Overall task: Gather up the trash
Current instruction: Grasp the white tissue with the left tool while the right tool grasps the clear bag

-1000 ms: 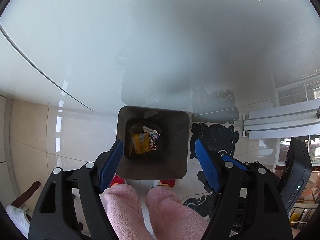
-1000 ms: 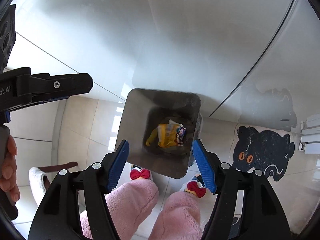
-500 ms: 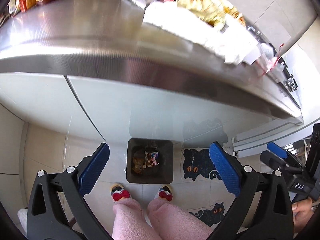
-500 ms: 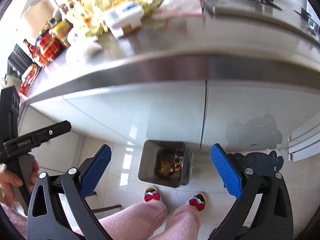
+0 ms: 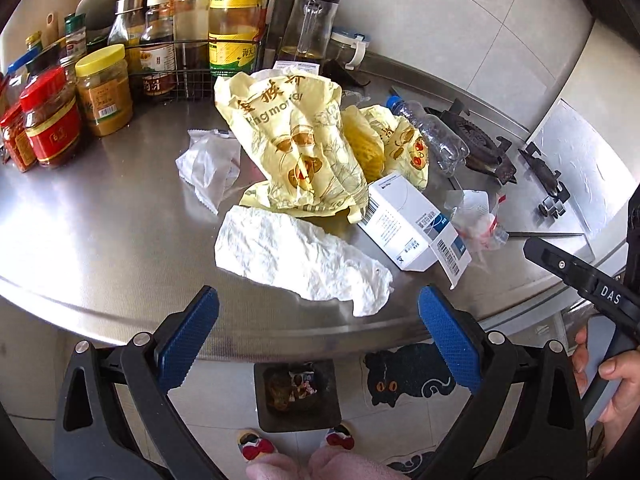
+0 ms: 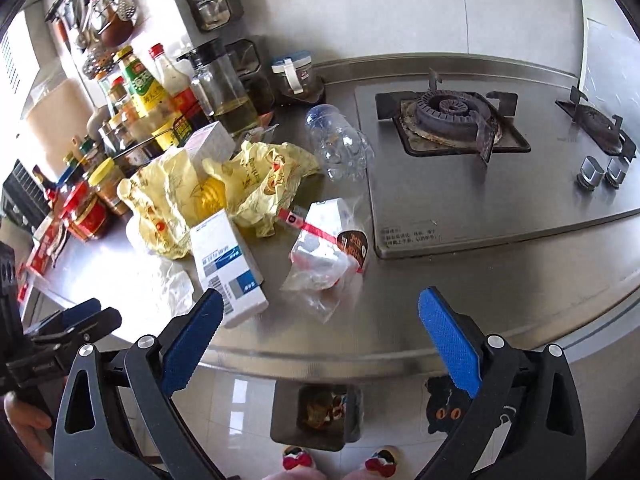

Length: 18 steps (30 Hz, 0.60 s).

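Left gripper (image 5: 318,330): jaws spread wide, nothing between the blue pads (image 5: 188,336), held over the near edge of the steel counter (image 5: 100,216). Just beyond the pads lies a crumpled white tissue (image 5: 300,260). Behind the tissue, a heap of yellow bags (image 5: 296,144) with red and brown print. To the left of the heap, a torn clear wrapper (image 5: 208,168). To the right of the tissue, a white and blue box (image 5: 412,224), its end flap open, touching the yellow bags. Right of the box, a clear bag (image 5: 476,220) with a red strip. Behind the yellow bags on the right, a clear bottle (image 5: 432,132) with blue cap, lying on its side. Far left of the counter: jars (image 5: 52,124) and sauce bottles (image 5: 236,16). On the floor below the counter edge, a dark bin (image 5: 298,394) holding wrappers, beside a black cat mat (image 5: 404,376).

Right gripper (image 6: 320,338): jaws wide apart, empty, also over the counter's near edge. The box (image 6: 228,268) lies just beyond its left pad, the clear bag (image 6: 324,256) ahead between the pads. Further off, the yellow bags (image 6: 224,188) and the bottle (image 6: 340,148). On the right, a gas hob (image 6: 452,112) with two knobs (image 6: 602,172). The bin (image 6: 316,412) stands on the floor below
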{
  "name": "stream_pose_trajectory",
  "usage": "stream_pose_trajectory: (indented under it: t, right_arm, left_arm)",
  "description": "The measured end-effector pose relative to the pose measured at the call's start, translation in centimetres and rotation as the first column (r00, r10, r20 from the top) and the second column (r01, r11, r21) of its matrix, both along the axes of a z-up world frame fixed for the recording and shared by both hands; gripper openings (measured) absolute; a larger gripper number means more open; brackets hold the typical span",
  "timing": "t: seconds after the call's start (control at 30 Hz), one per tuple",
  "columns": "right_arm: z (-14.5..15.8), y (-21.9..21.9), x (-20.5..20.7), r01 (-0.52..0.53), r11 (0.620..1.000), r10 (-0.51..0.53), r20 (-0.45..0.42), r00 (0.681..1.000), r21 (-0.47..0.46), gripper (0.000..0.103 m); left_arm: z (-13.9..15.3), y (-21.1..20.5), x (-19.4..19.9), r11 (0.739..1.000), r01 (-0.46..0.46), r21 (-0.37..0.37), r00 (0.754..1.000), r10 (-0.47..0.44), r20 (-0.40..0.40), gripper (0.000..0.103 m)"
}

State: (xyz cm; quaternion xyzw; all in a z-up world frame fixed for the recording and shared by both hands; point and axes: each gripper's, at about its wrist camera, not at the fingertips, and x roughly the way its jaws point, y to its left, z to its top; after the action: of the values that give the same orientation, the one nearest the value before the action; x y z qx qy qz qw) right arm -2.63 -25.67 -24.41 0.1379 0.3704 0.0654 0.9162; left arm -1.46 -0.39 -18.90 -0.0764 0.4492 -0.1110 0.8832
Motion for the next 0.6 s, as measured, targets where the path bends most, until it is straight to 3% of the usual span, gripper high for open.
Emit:
stream_pose_trajectory:
  t: [0.1,0.23,0.43,0.53,0.6]
  right_arm:
    - [-0.6,-0.4,1.8,0.016,0.999,-0.014,-0.05,0.999,0.028,0.078]
    - [-2.0,-0.4,3.7,0.02,0.999,-0.015,-0.106,0.994,0.04,0.075]
    - [-3.5,0.0,5.4,-0.007,0.999,0.014,-0.145,0.989,0.049,0.071]
    - [-4.0,0.1,6.0,-0.036,0.998,0.044,-0.162,0.986,0.052,0.055]
    - [-4.2,0.0,6.1,-0.043,0.997,0.053,-0.17,0.984,0.058,0.033]
  left_arm:
    - [-0.4,-0.4,1.5,1.0,0.005,0.004,1.0,-0.005,-0.009,0.095]
    - [-1.9,-0.7,3.5,1.0,0.002,0.022,0.999,-0.001,-0.049,0.093]
    - [-4.4,-1.5,4.6,0.998,0.005,0.056,0.994,0.001,-0.11,0.072]
    - [-4.5,-2.0,4.6,0.996,0.002,0.092,0.996,0.006,-0.086,0.063]
    - [-4.5,-2.1,4.6,0.993,-0.012,0.113,0.997,0.021,-0.079,0.051]
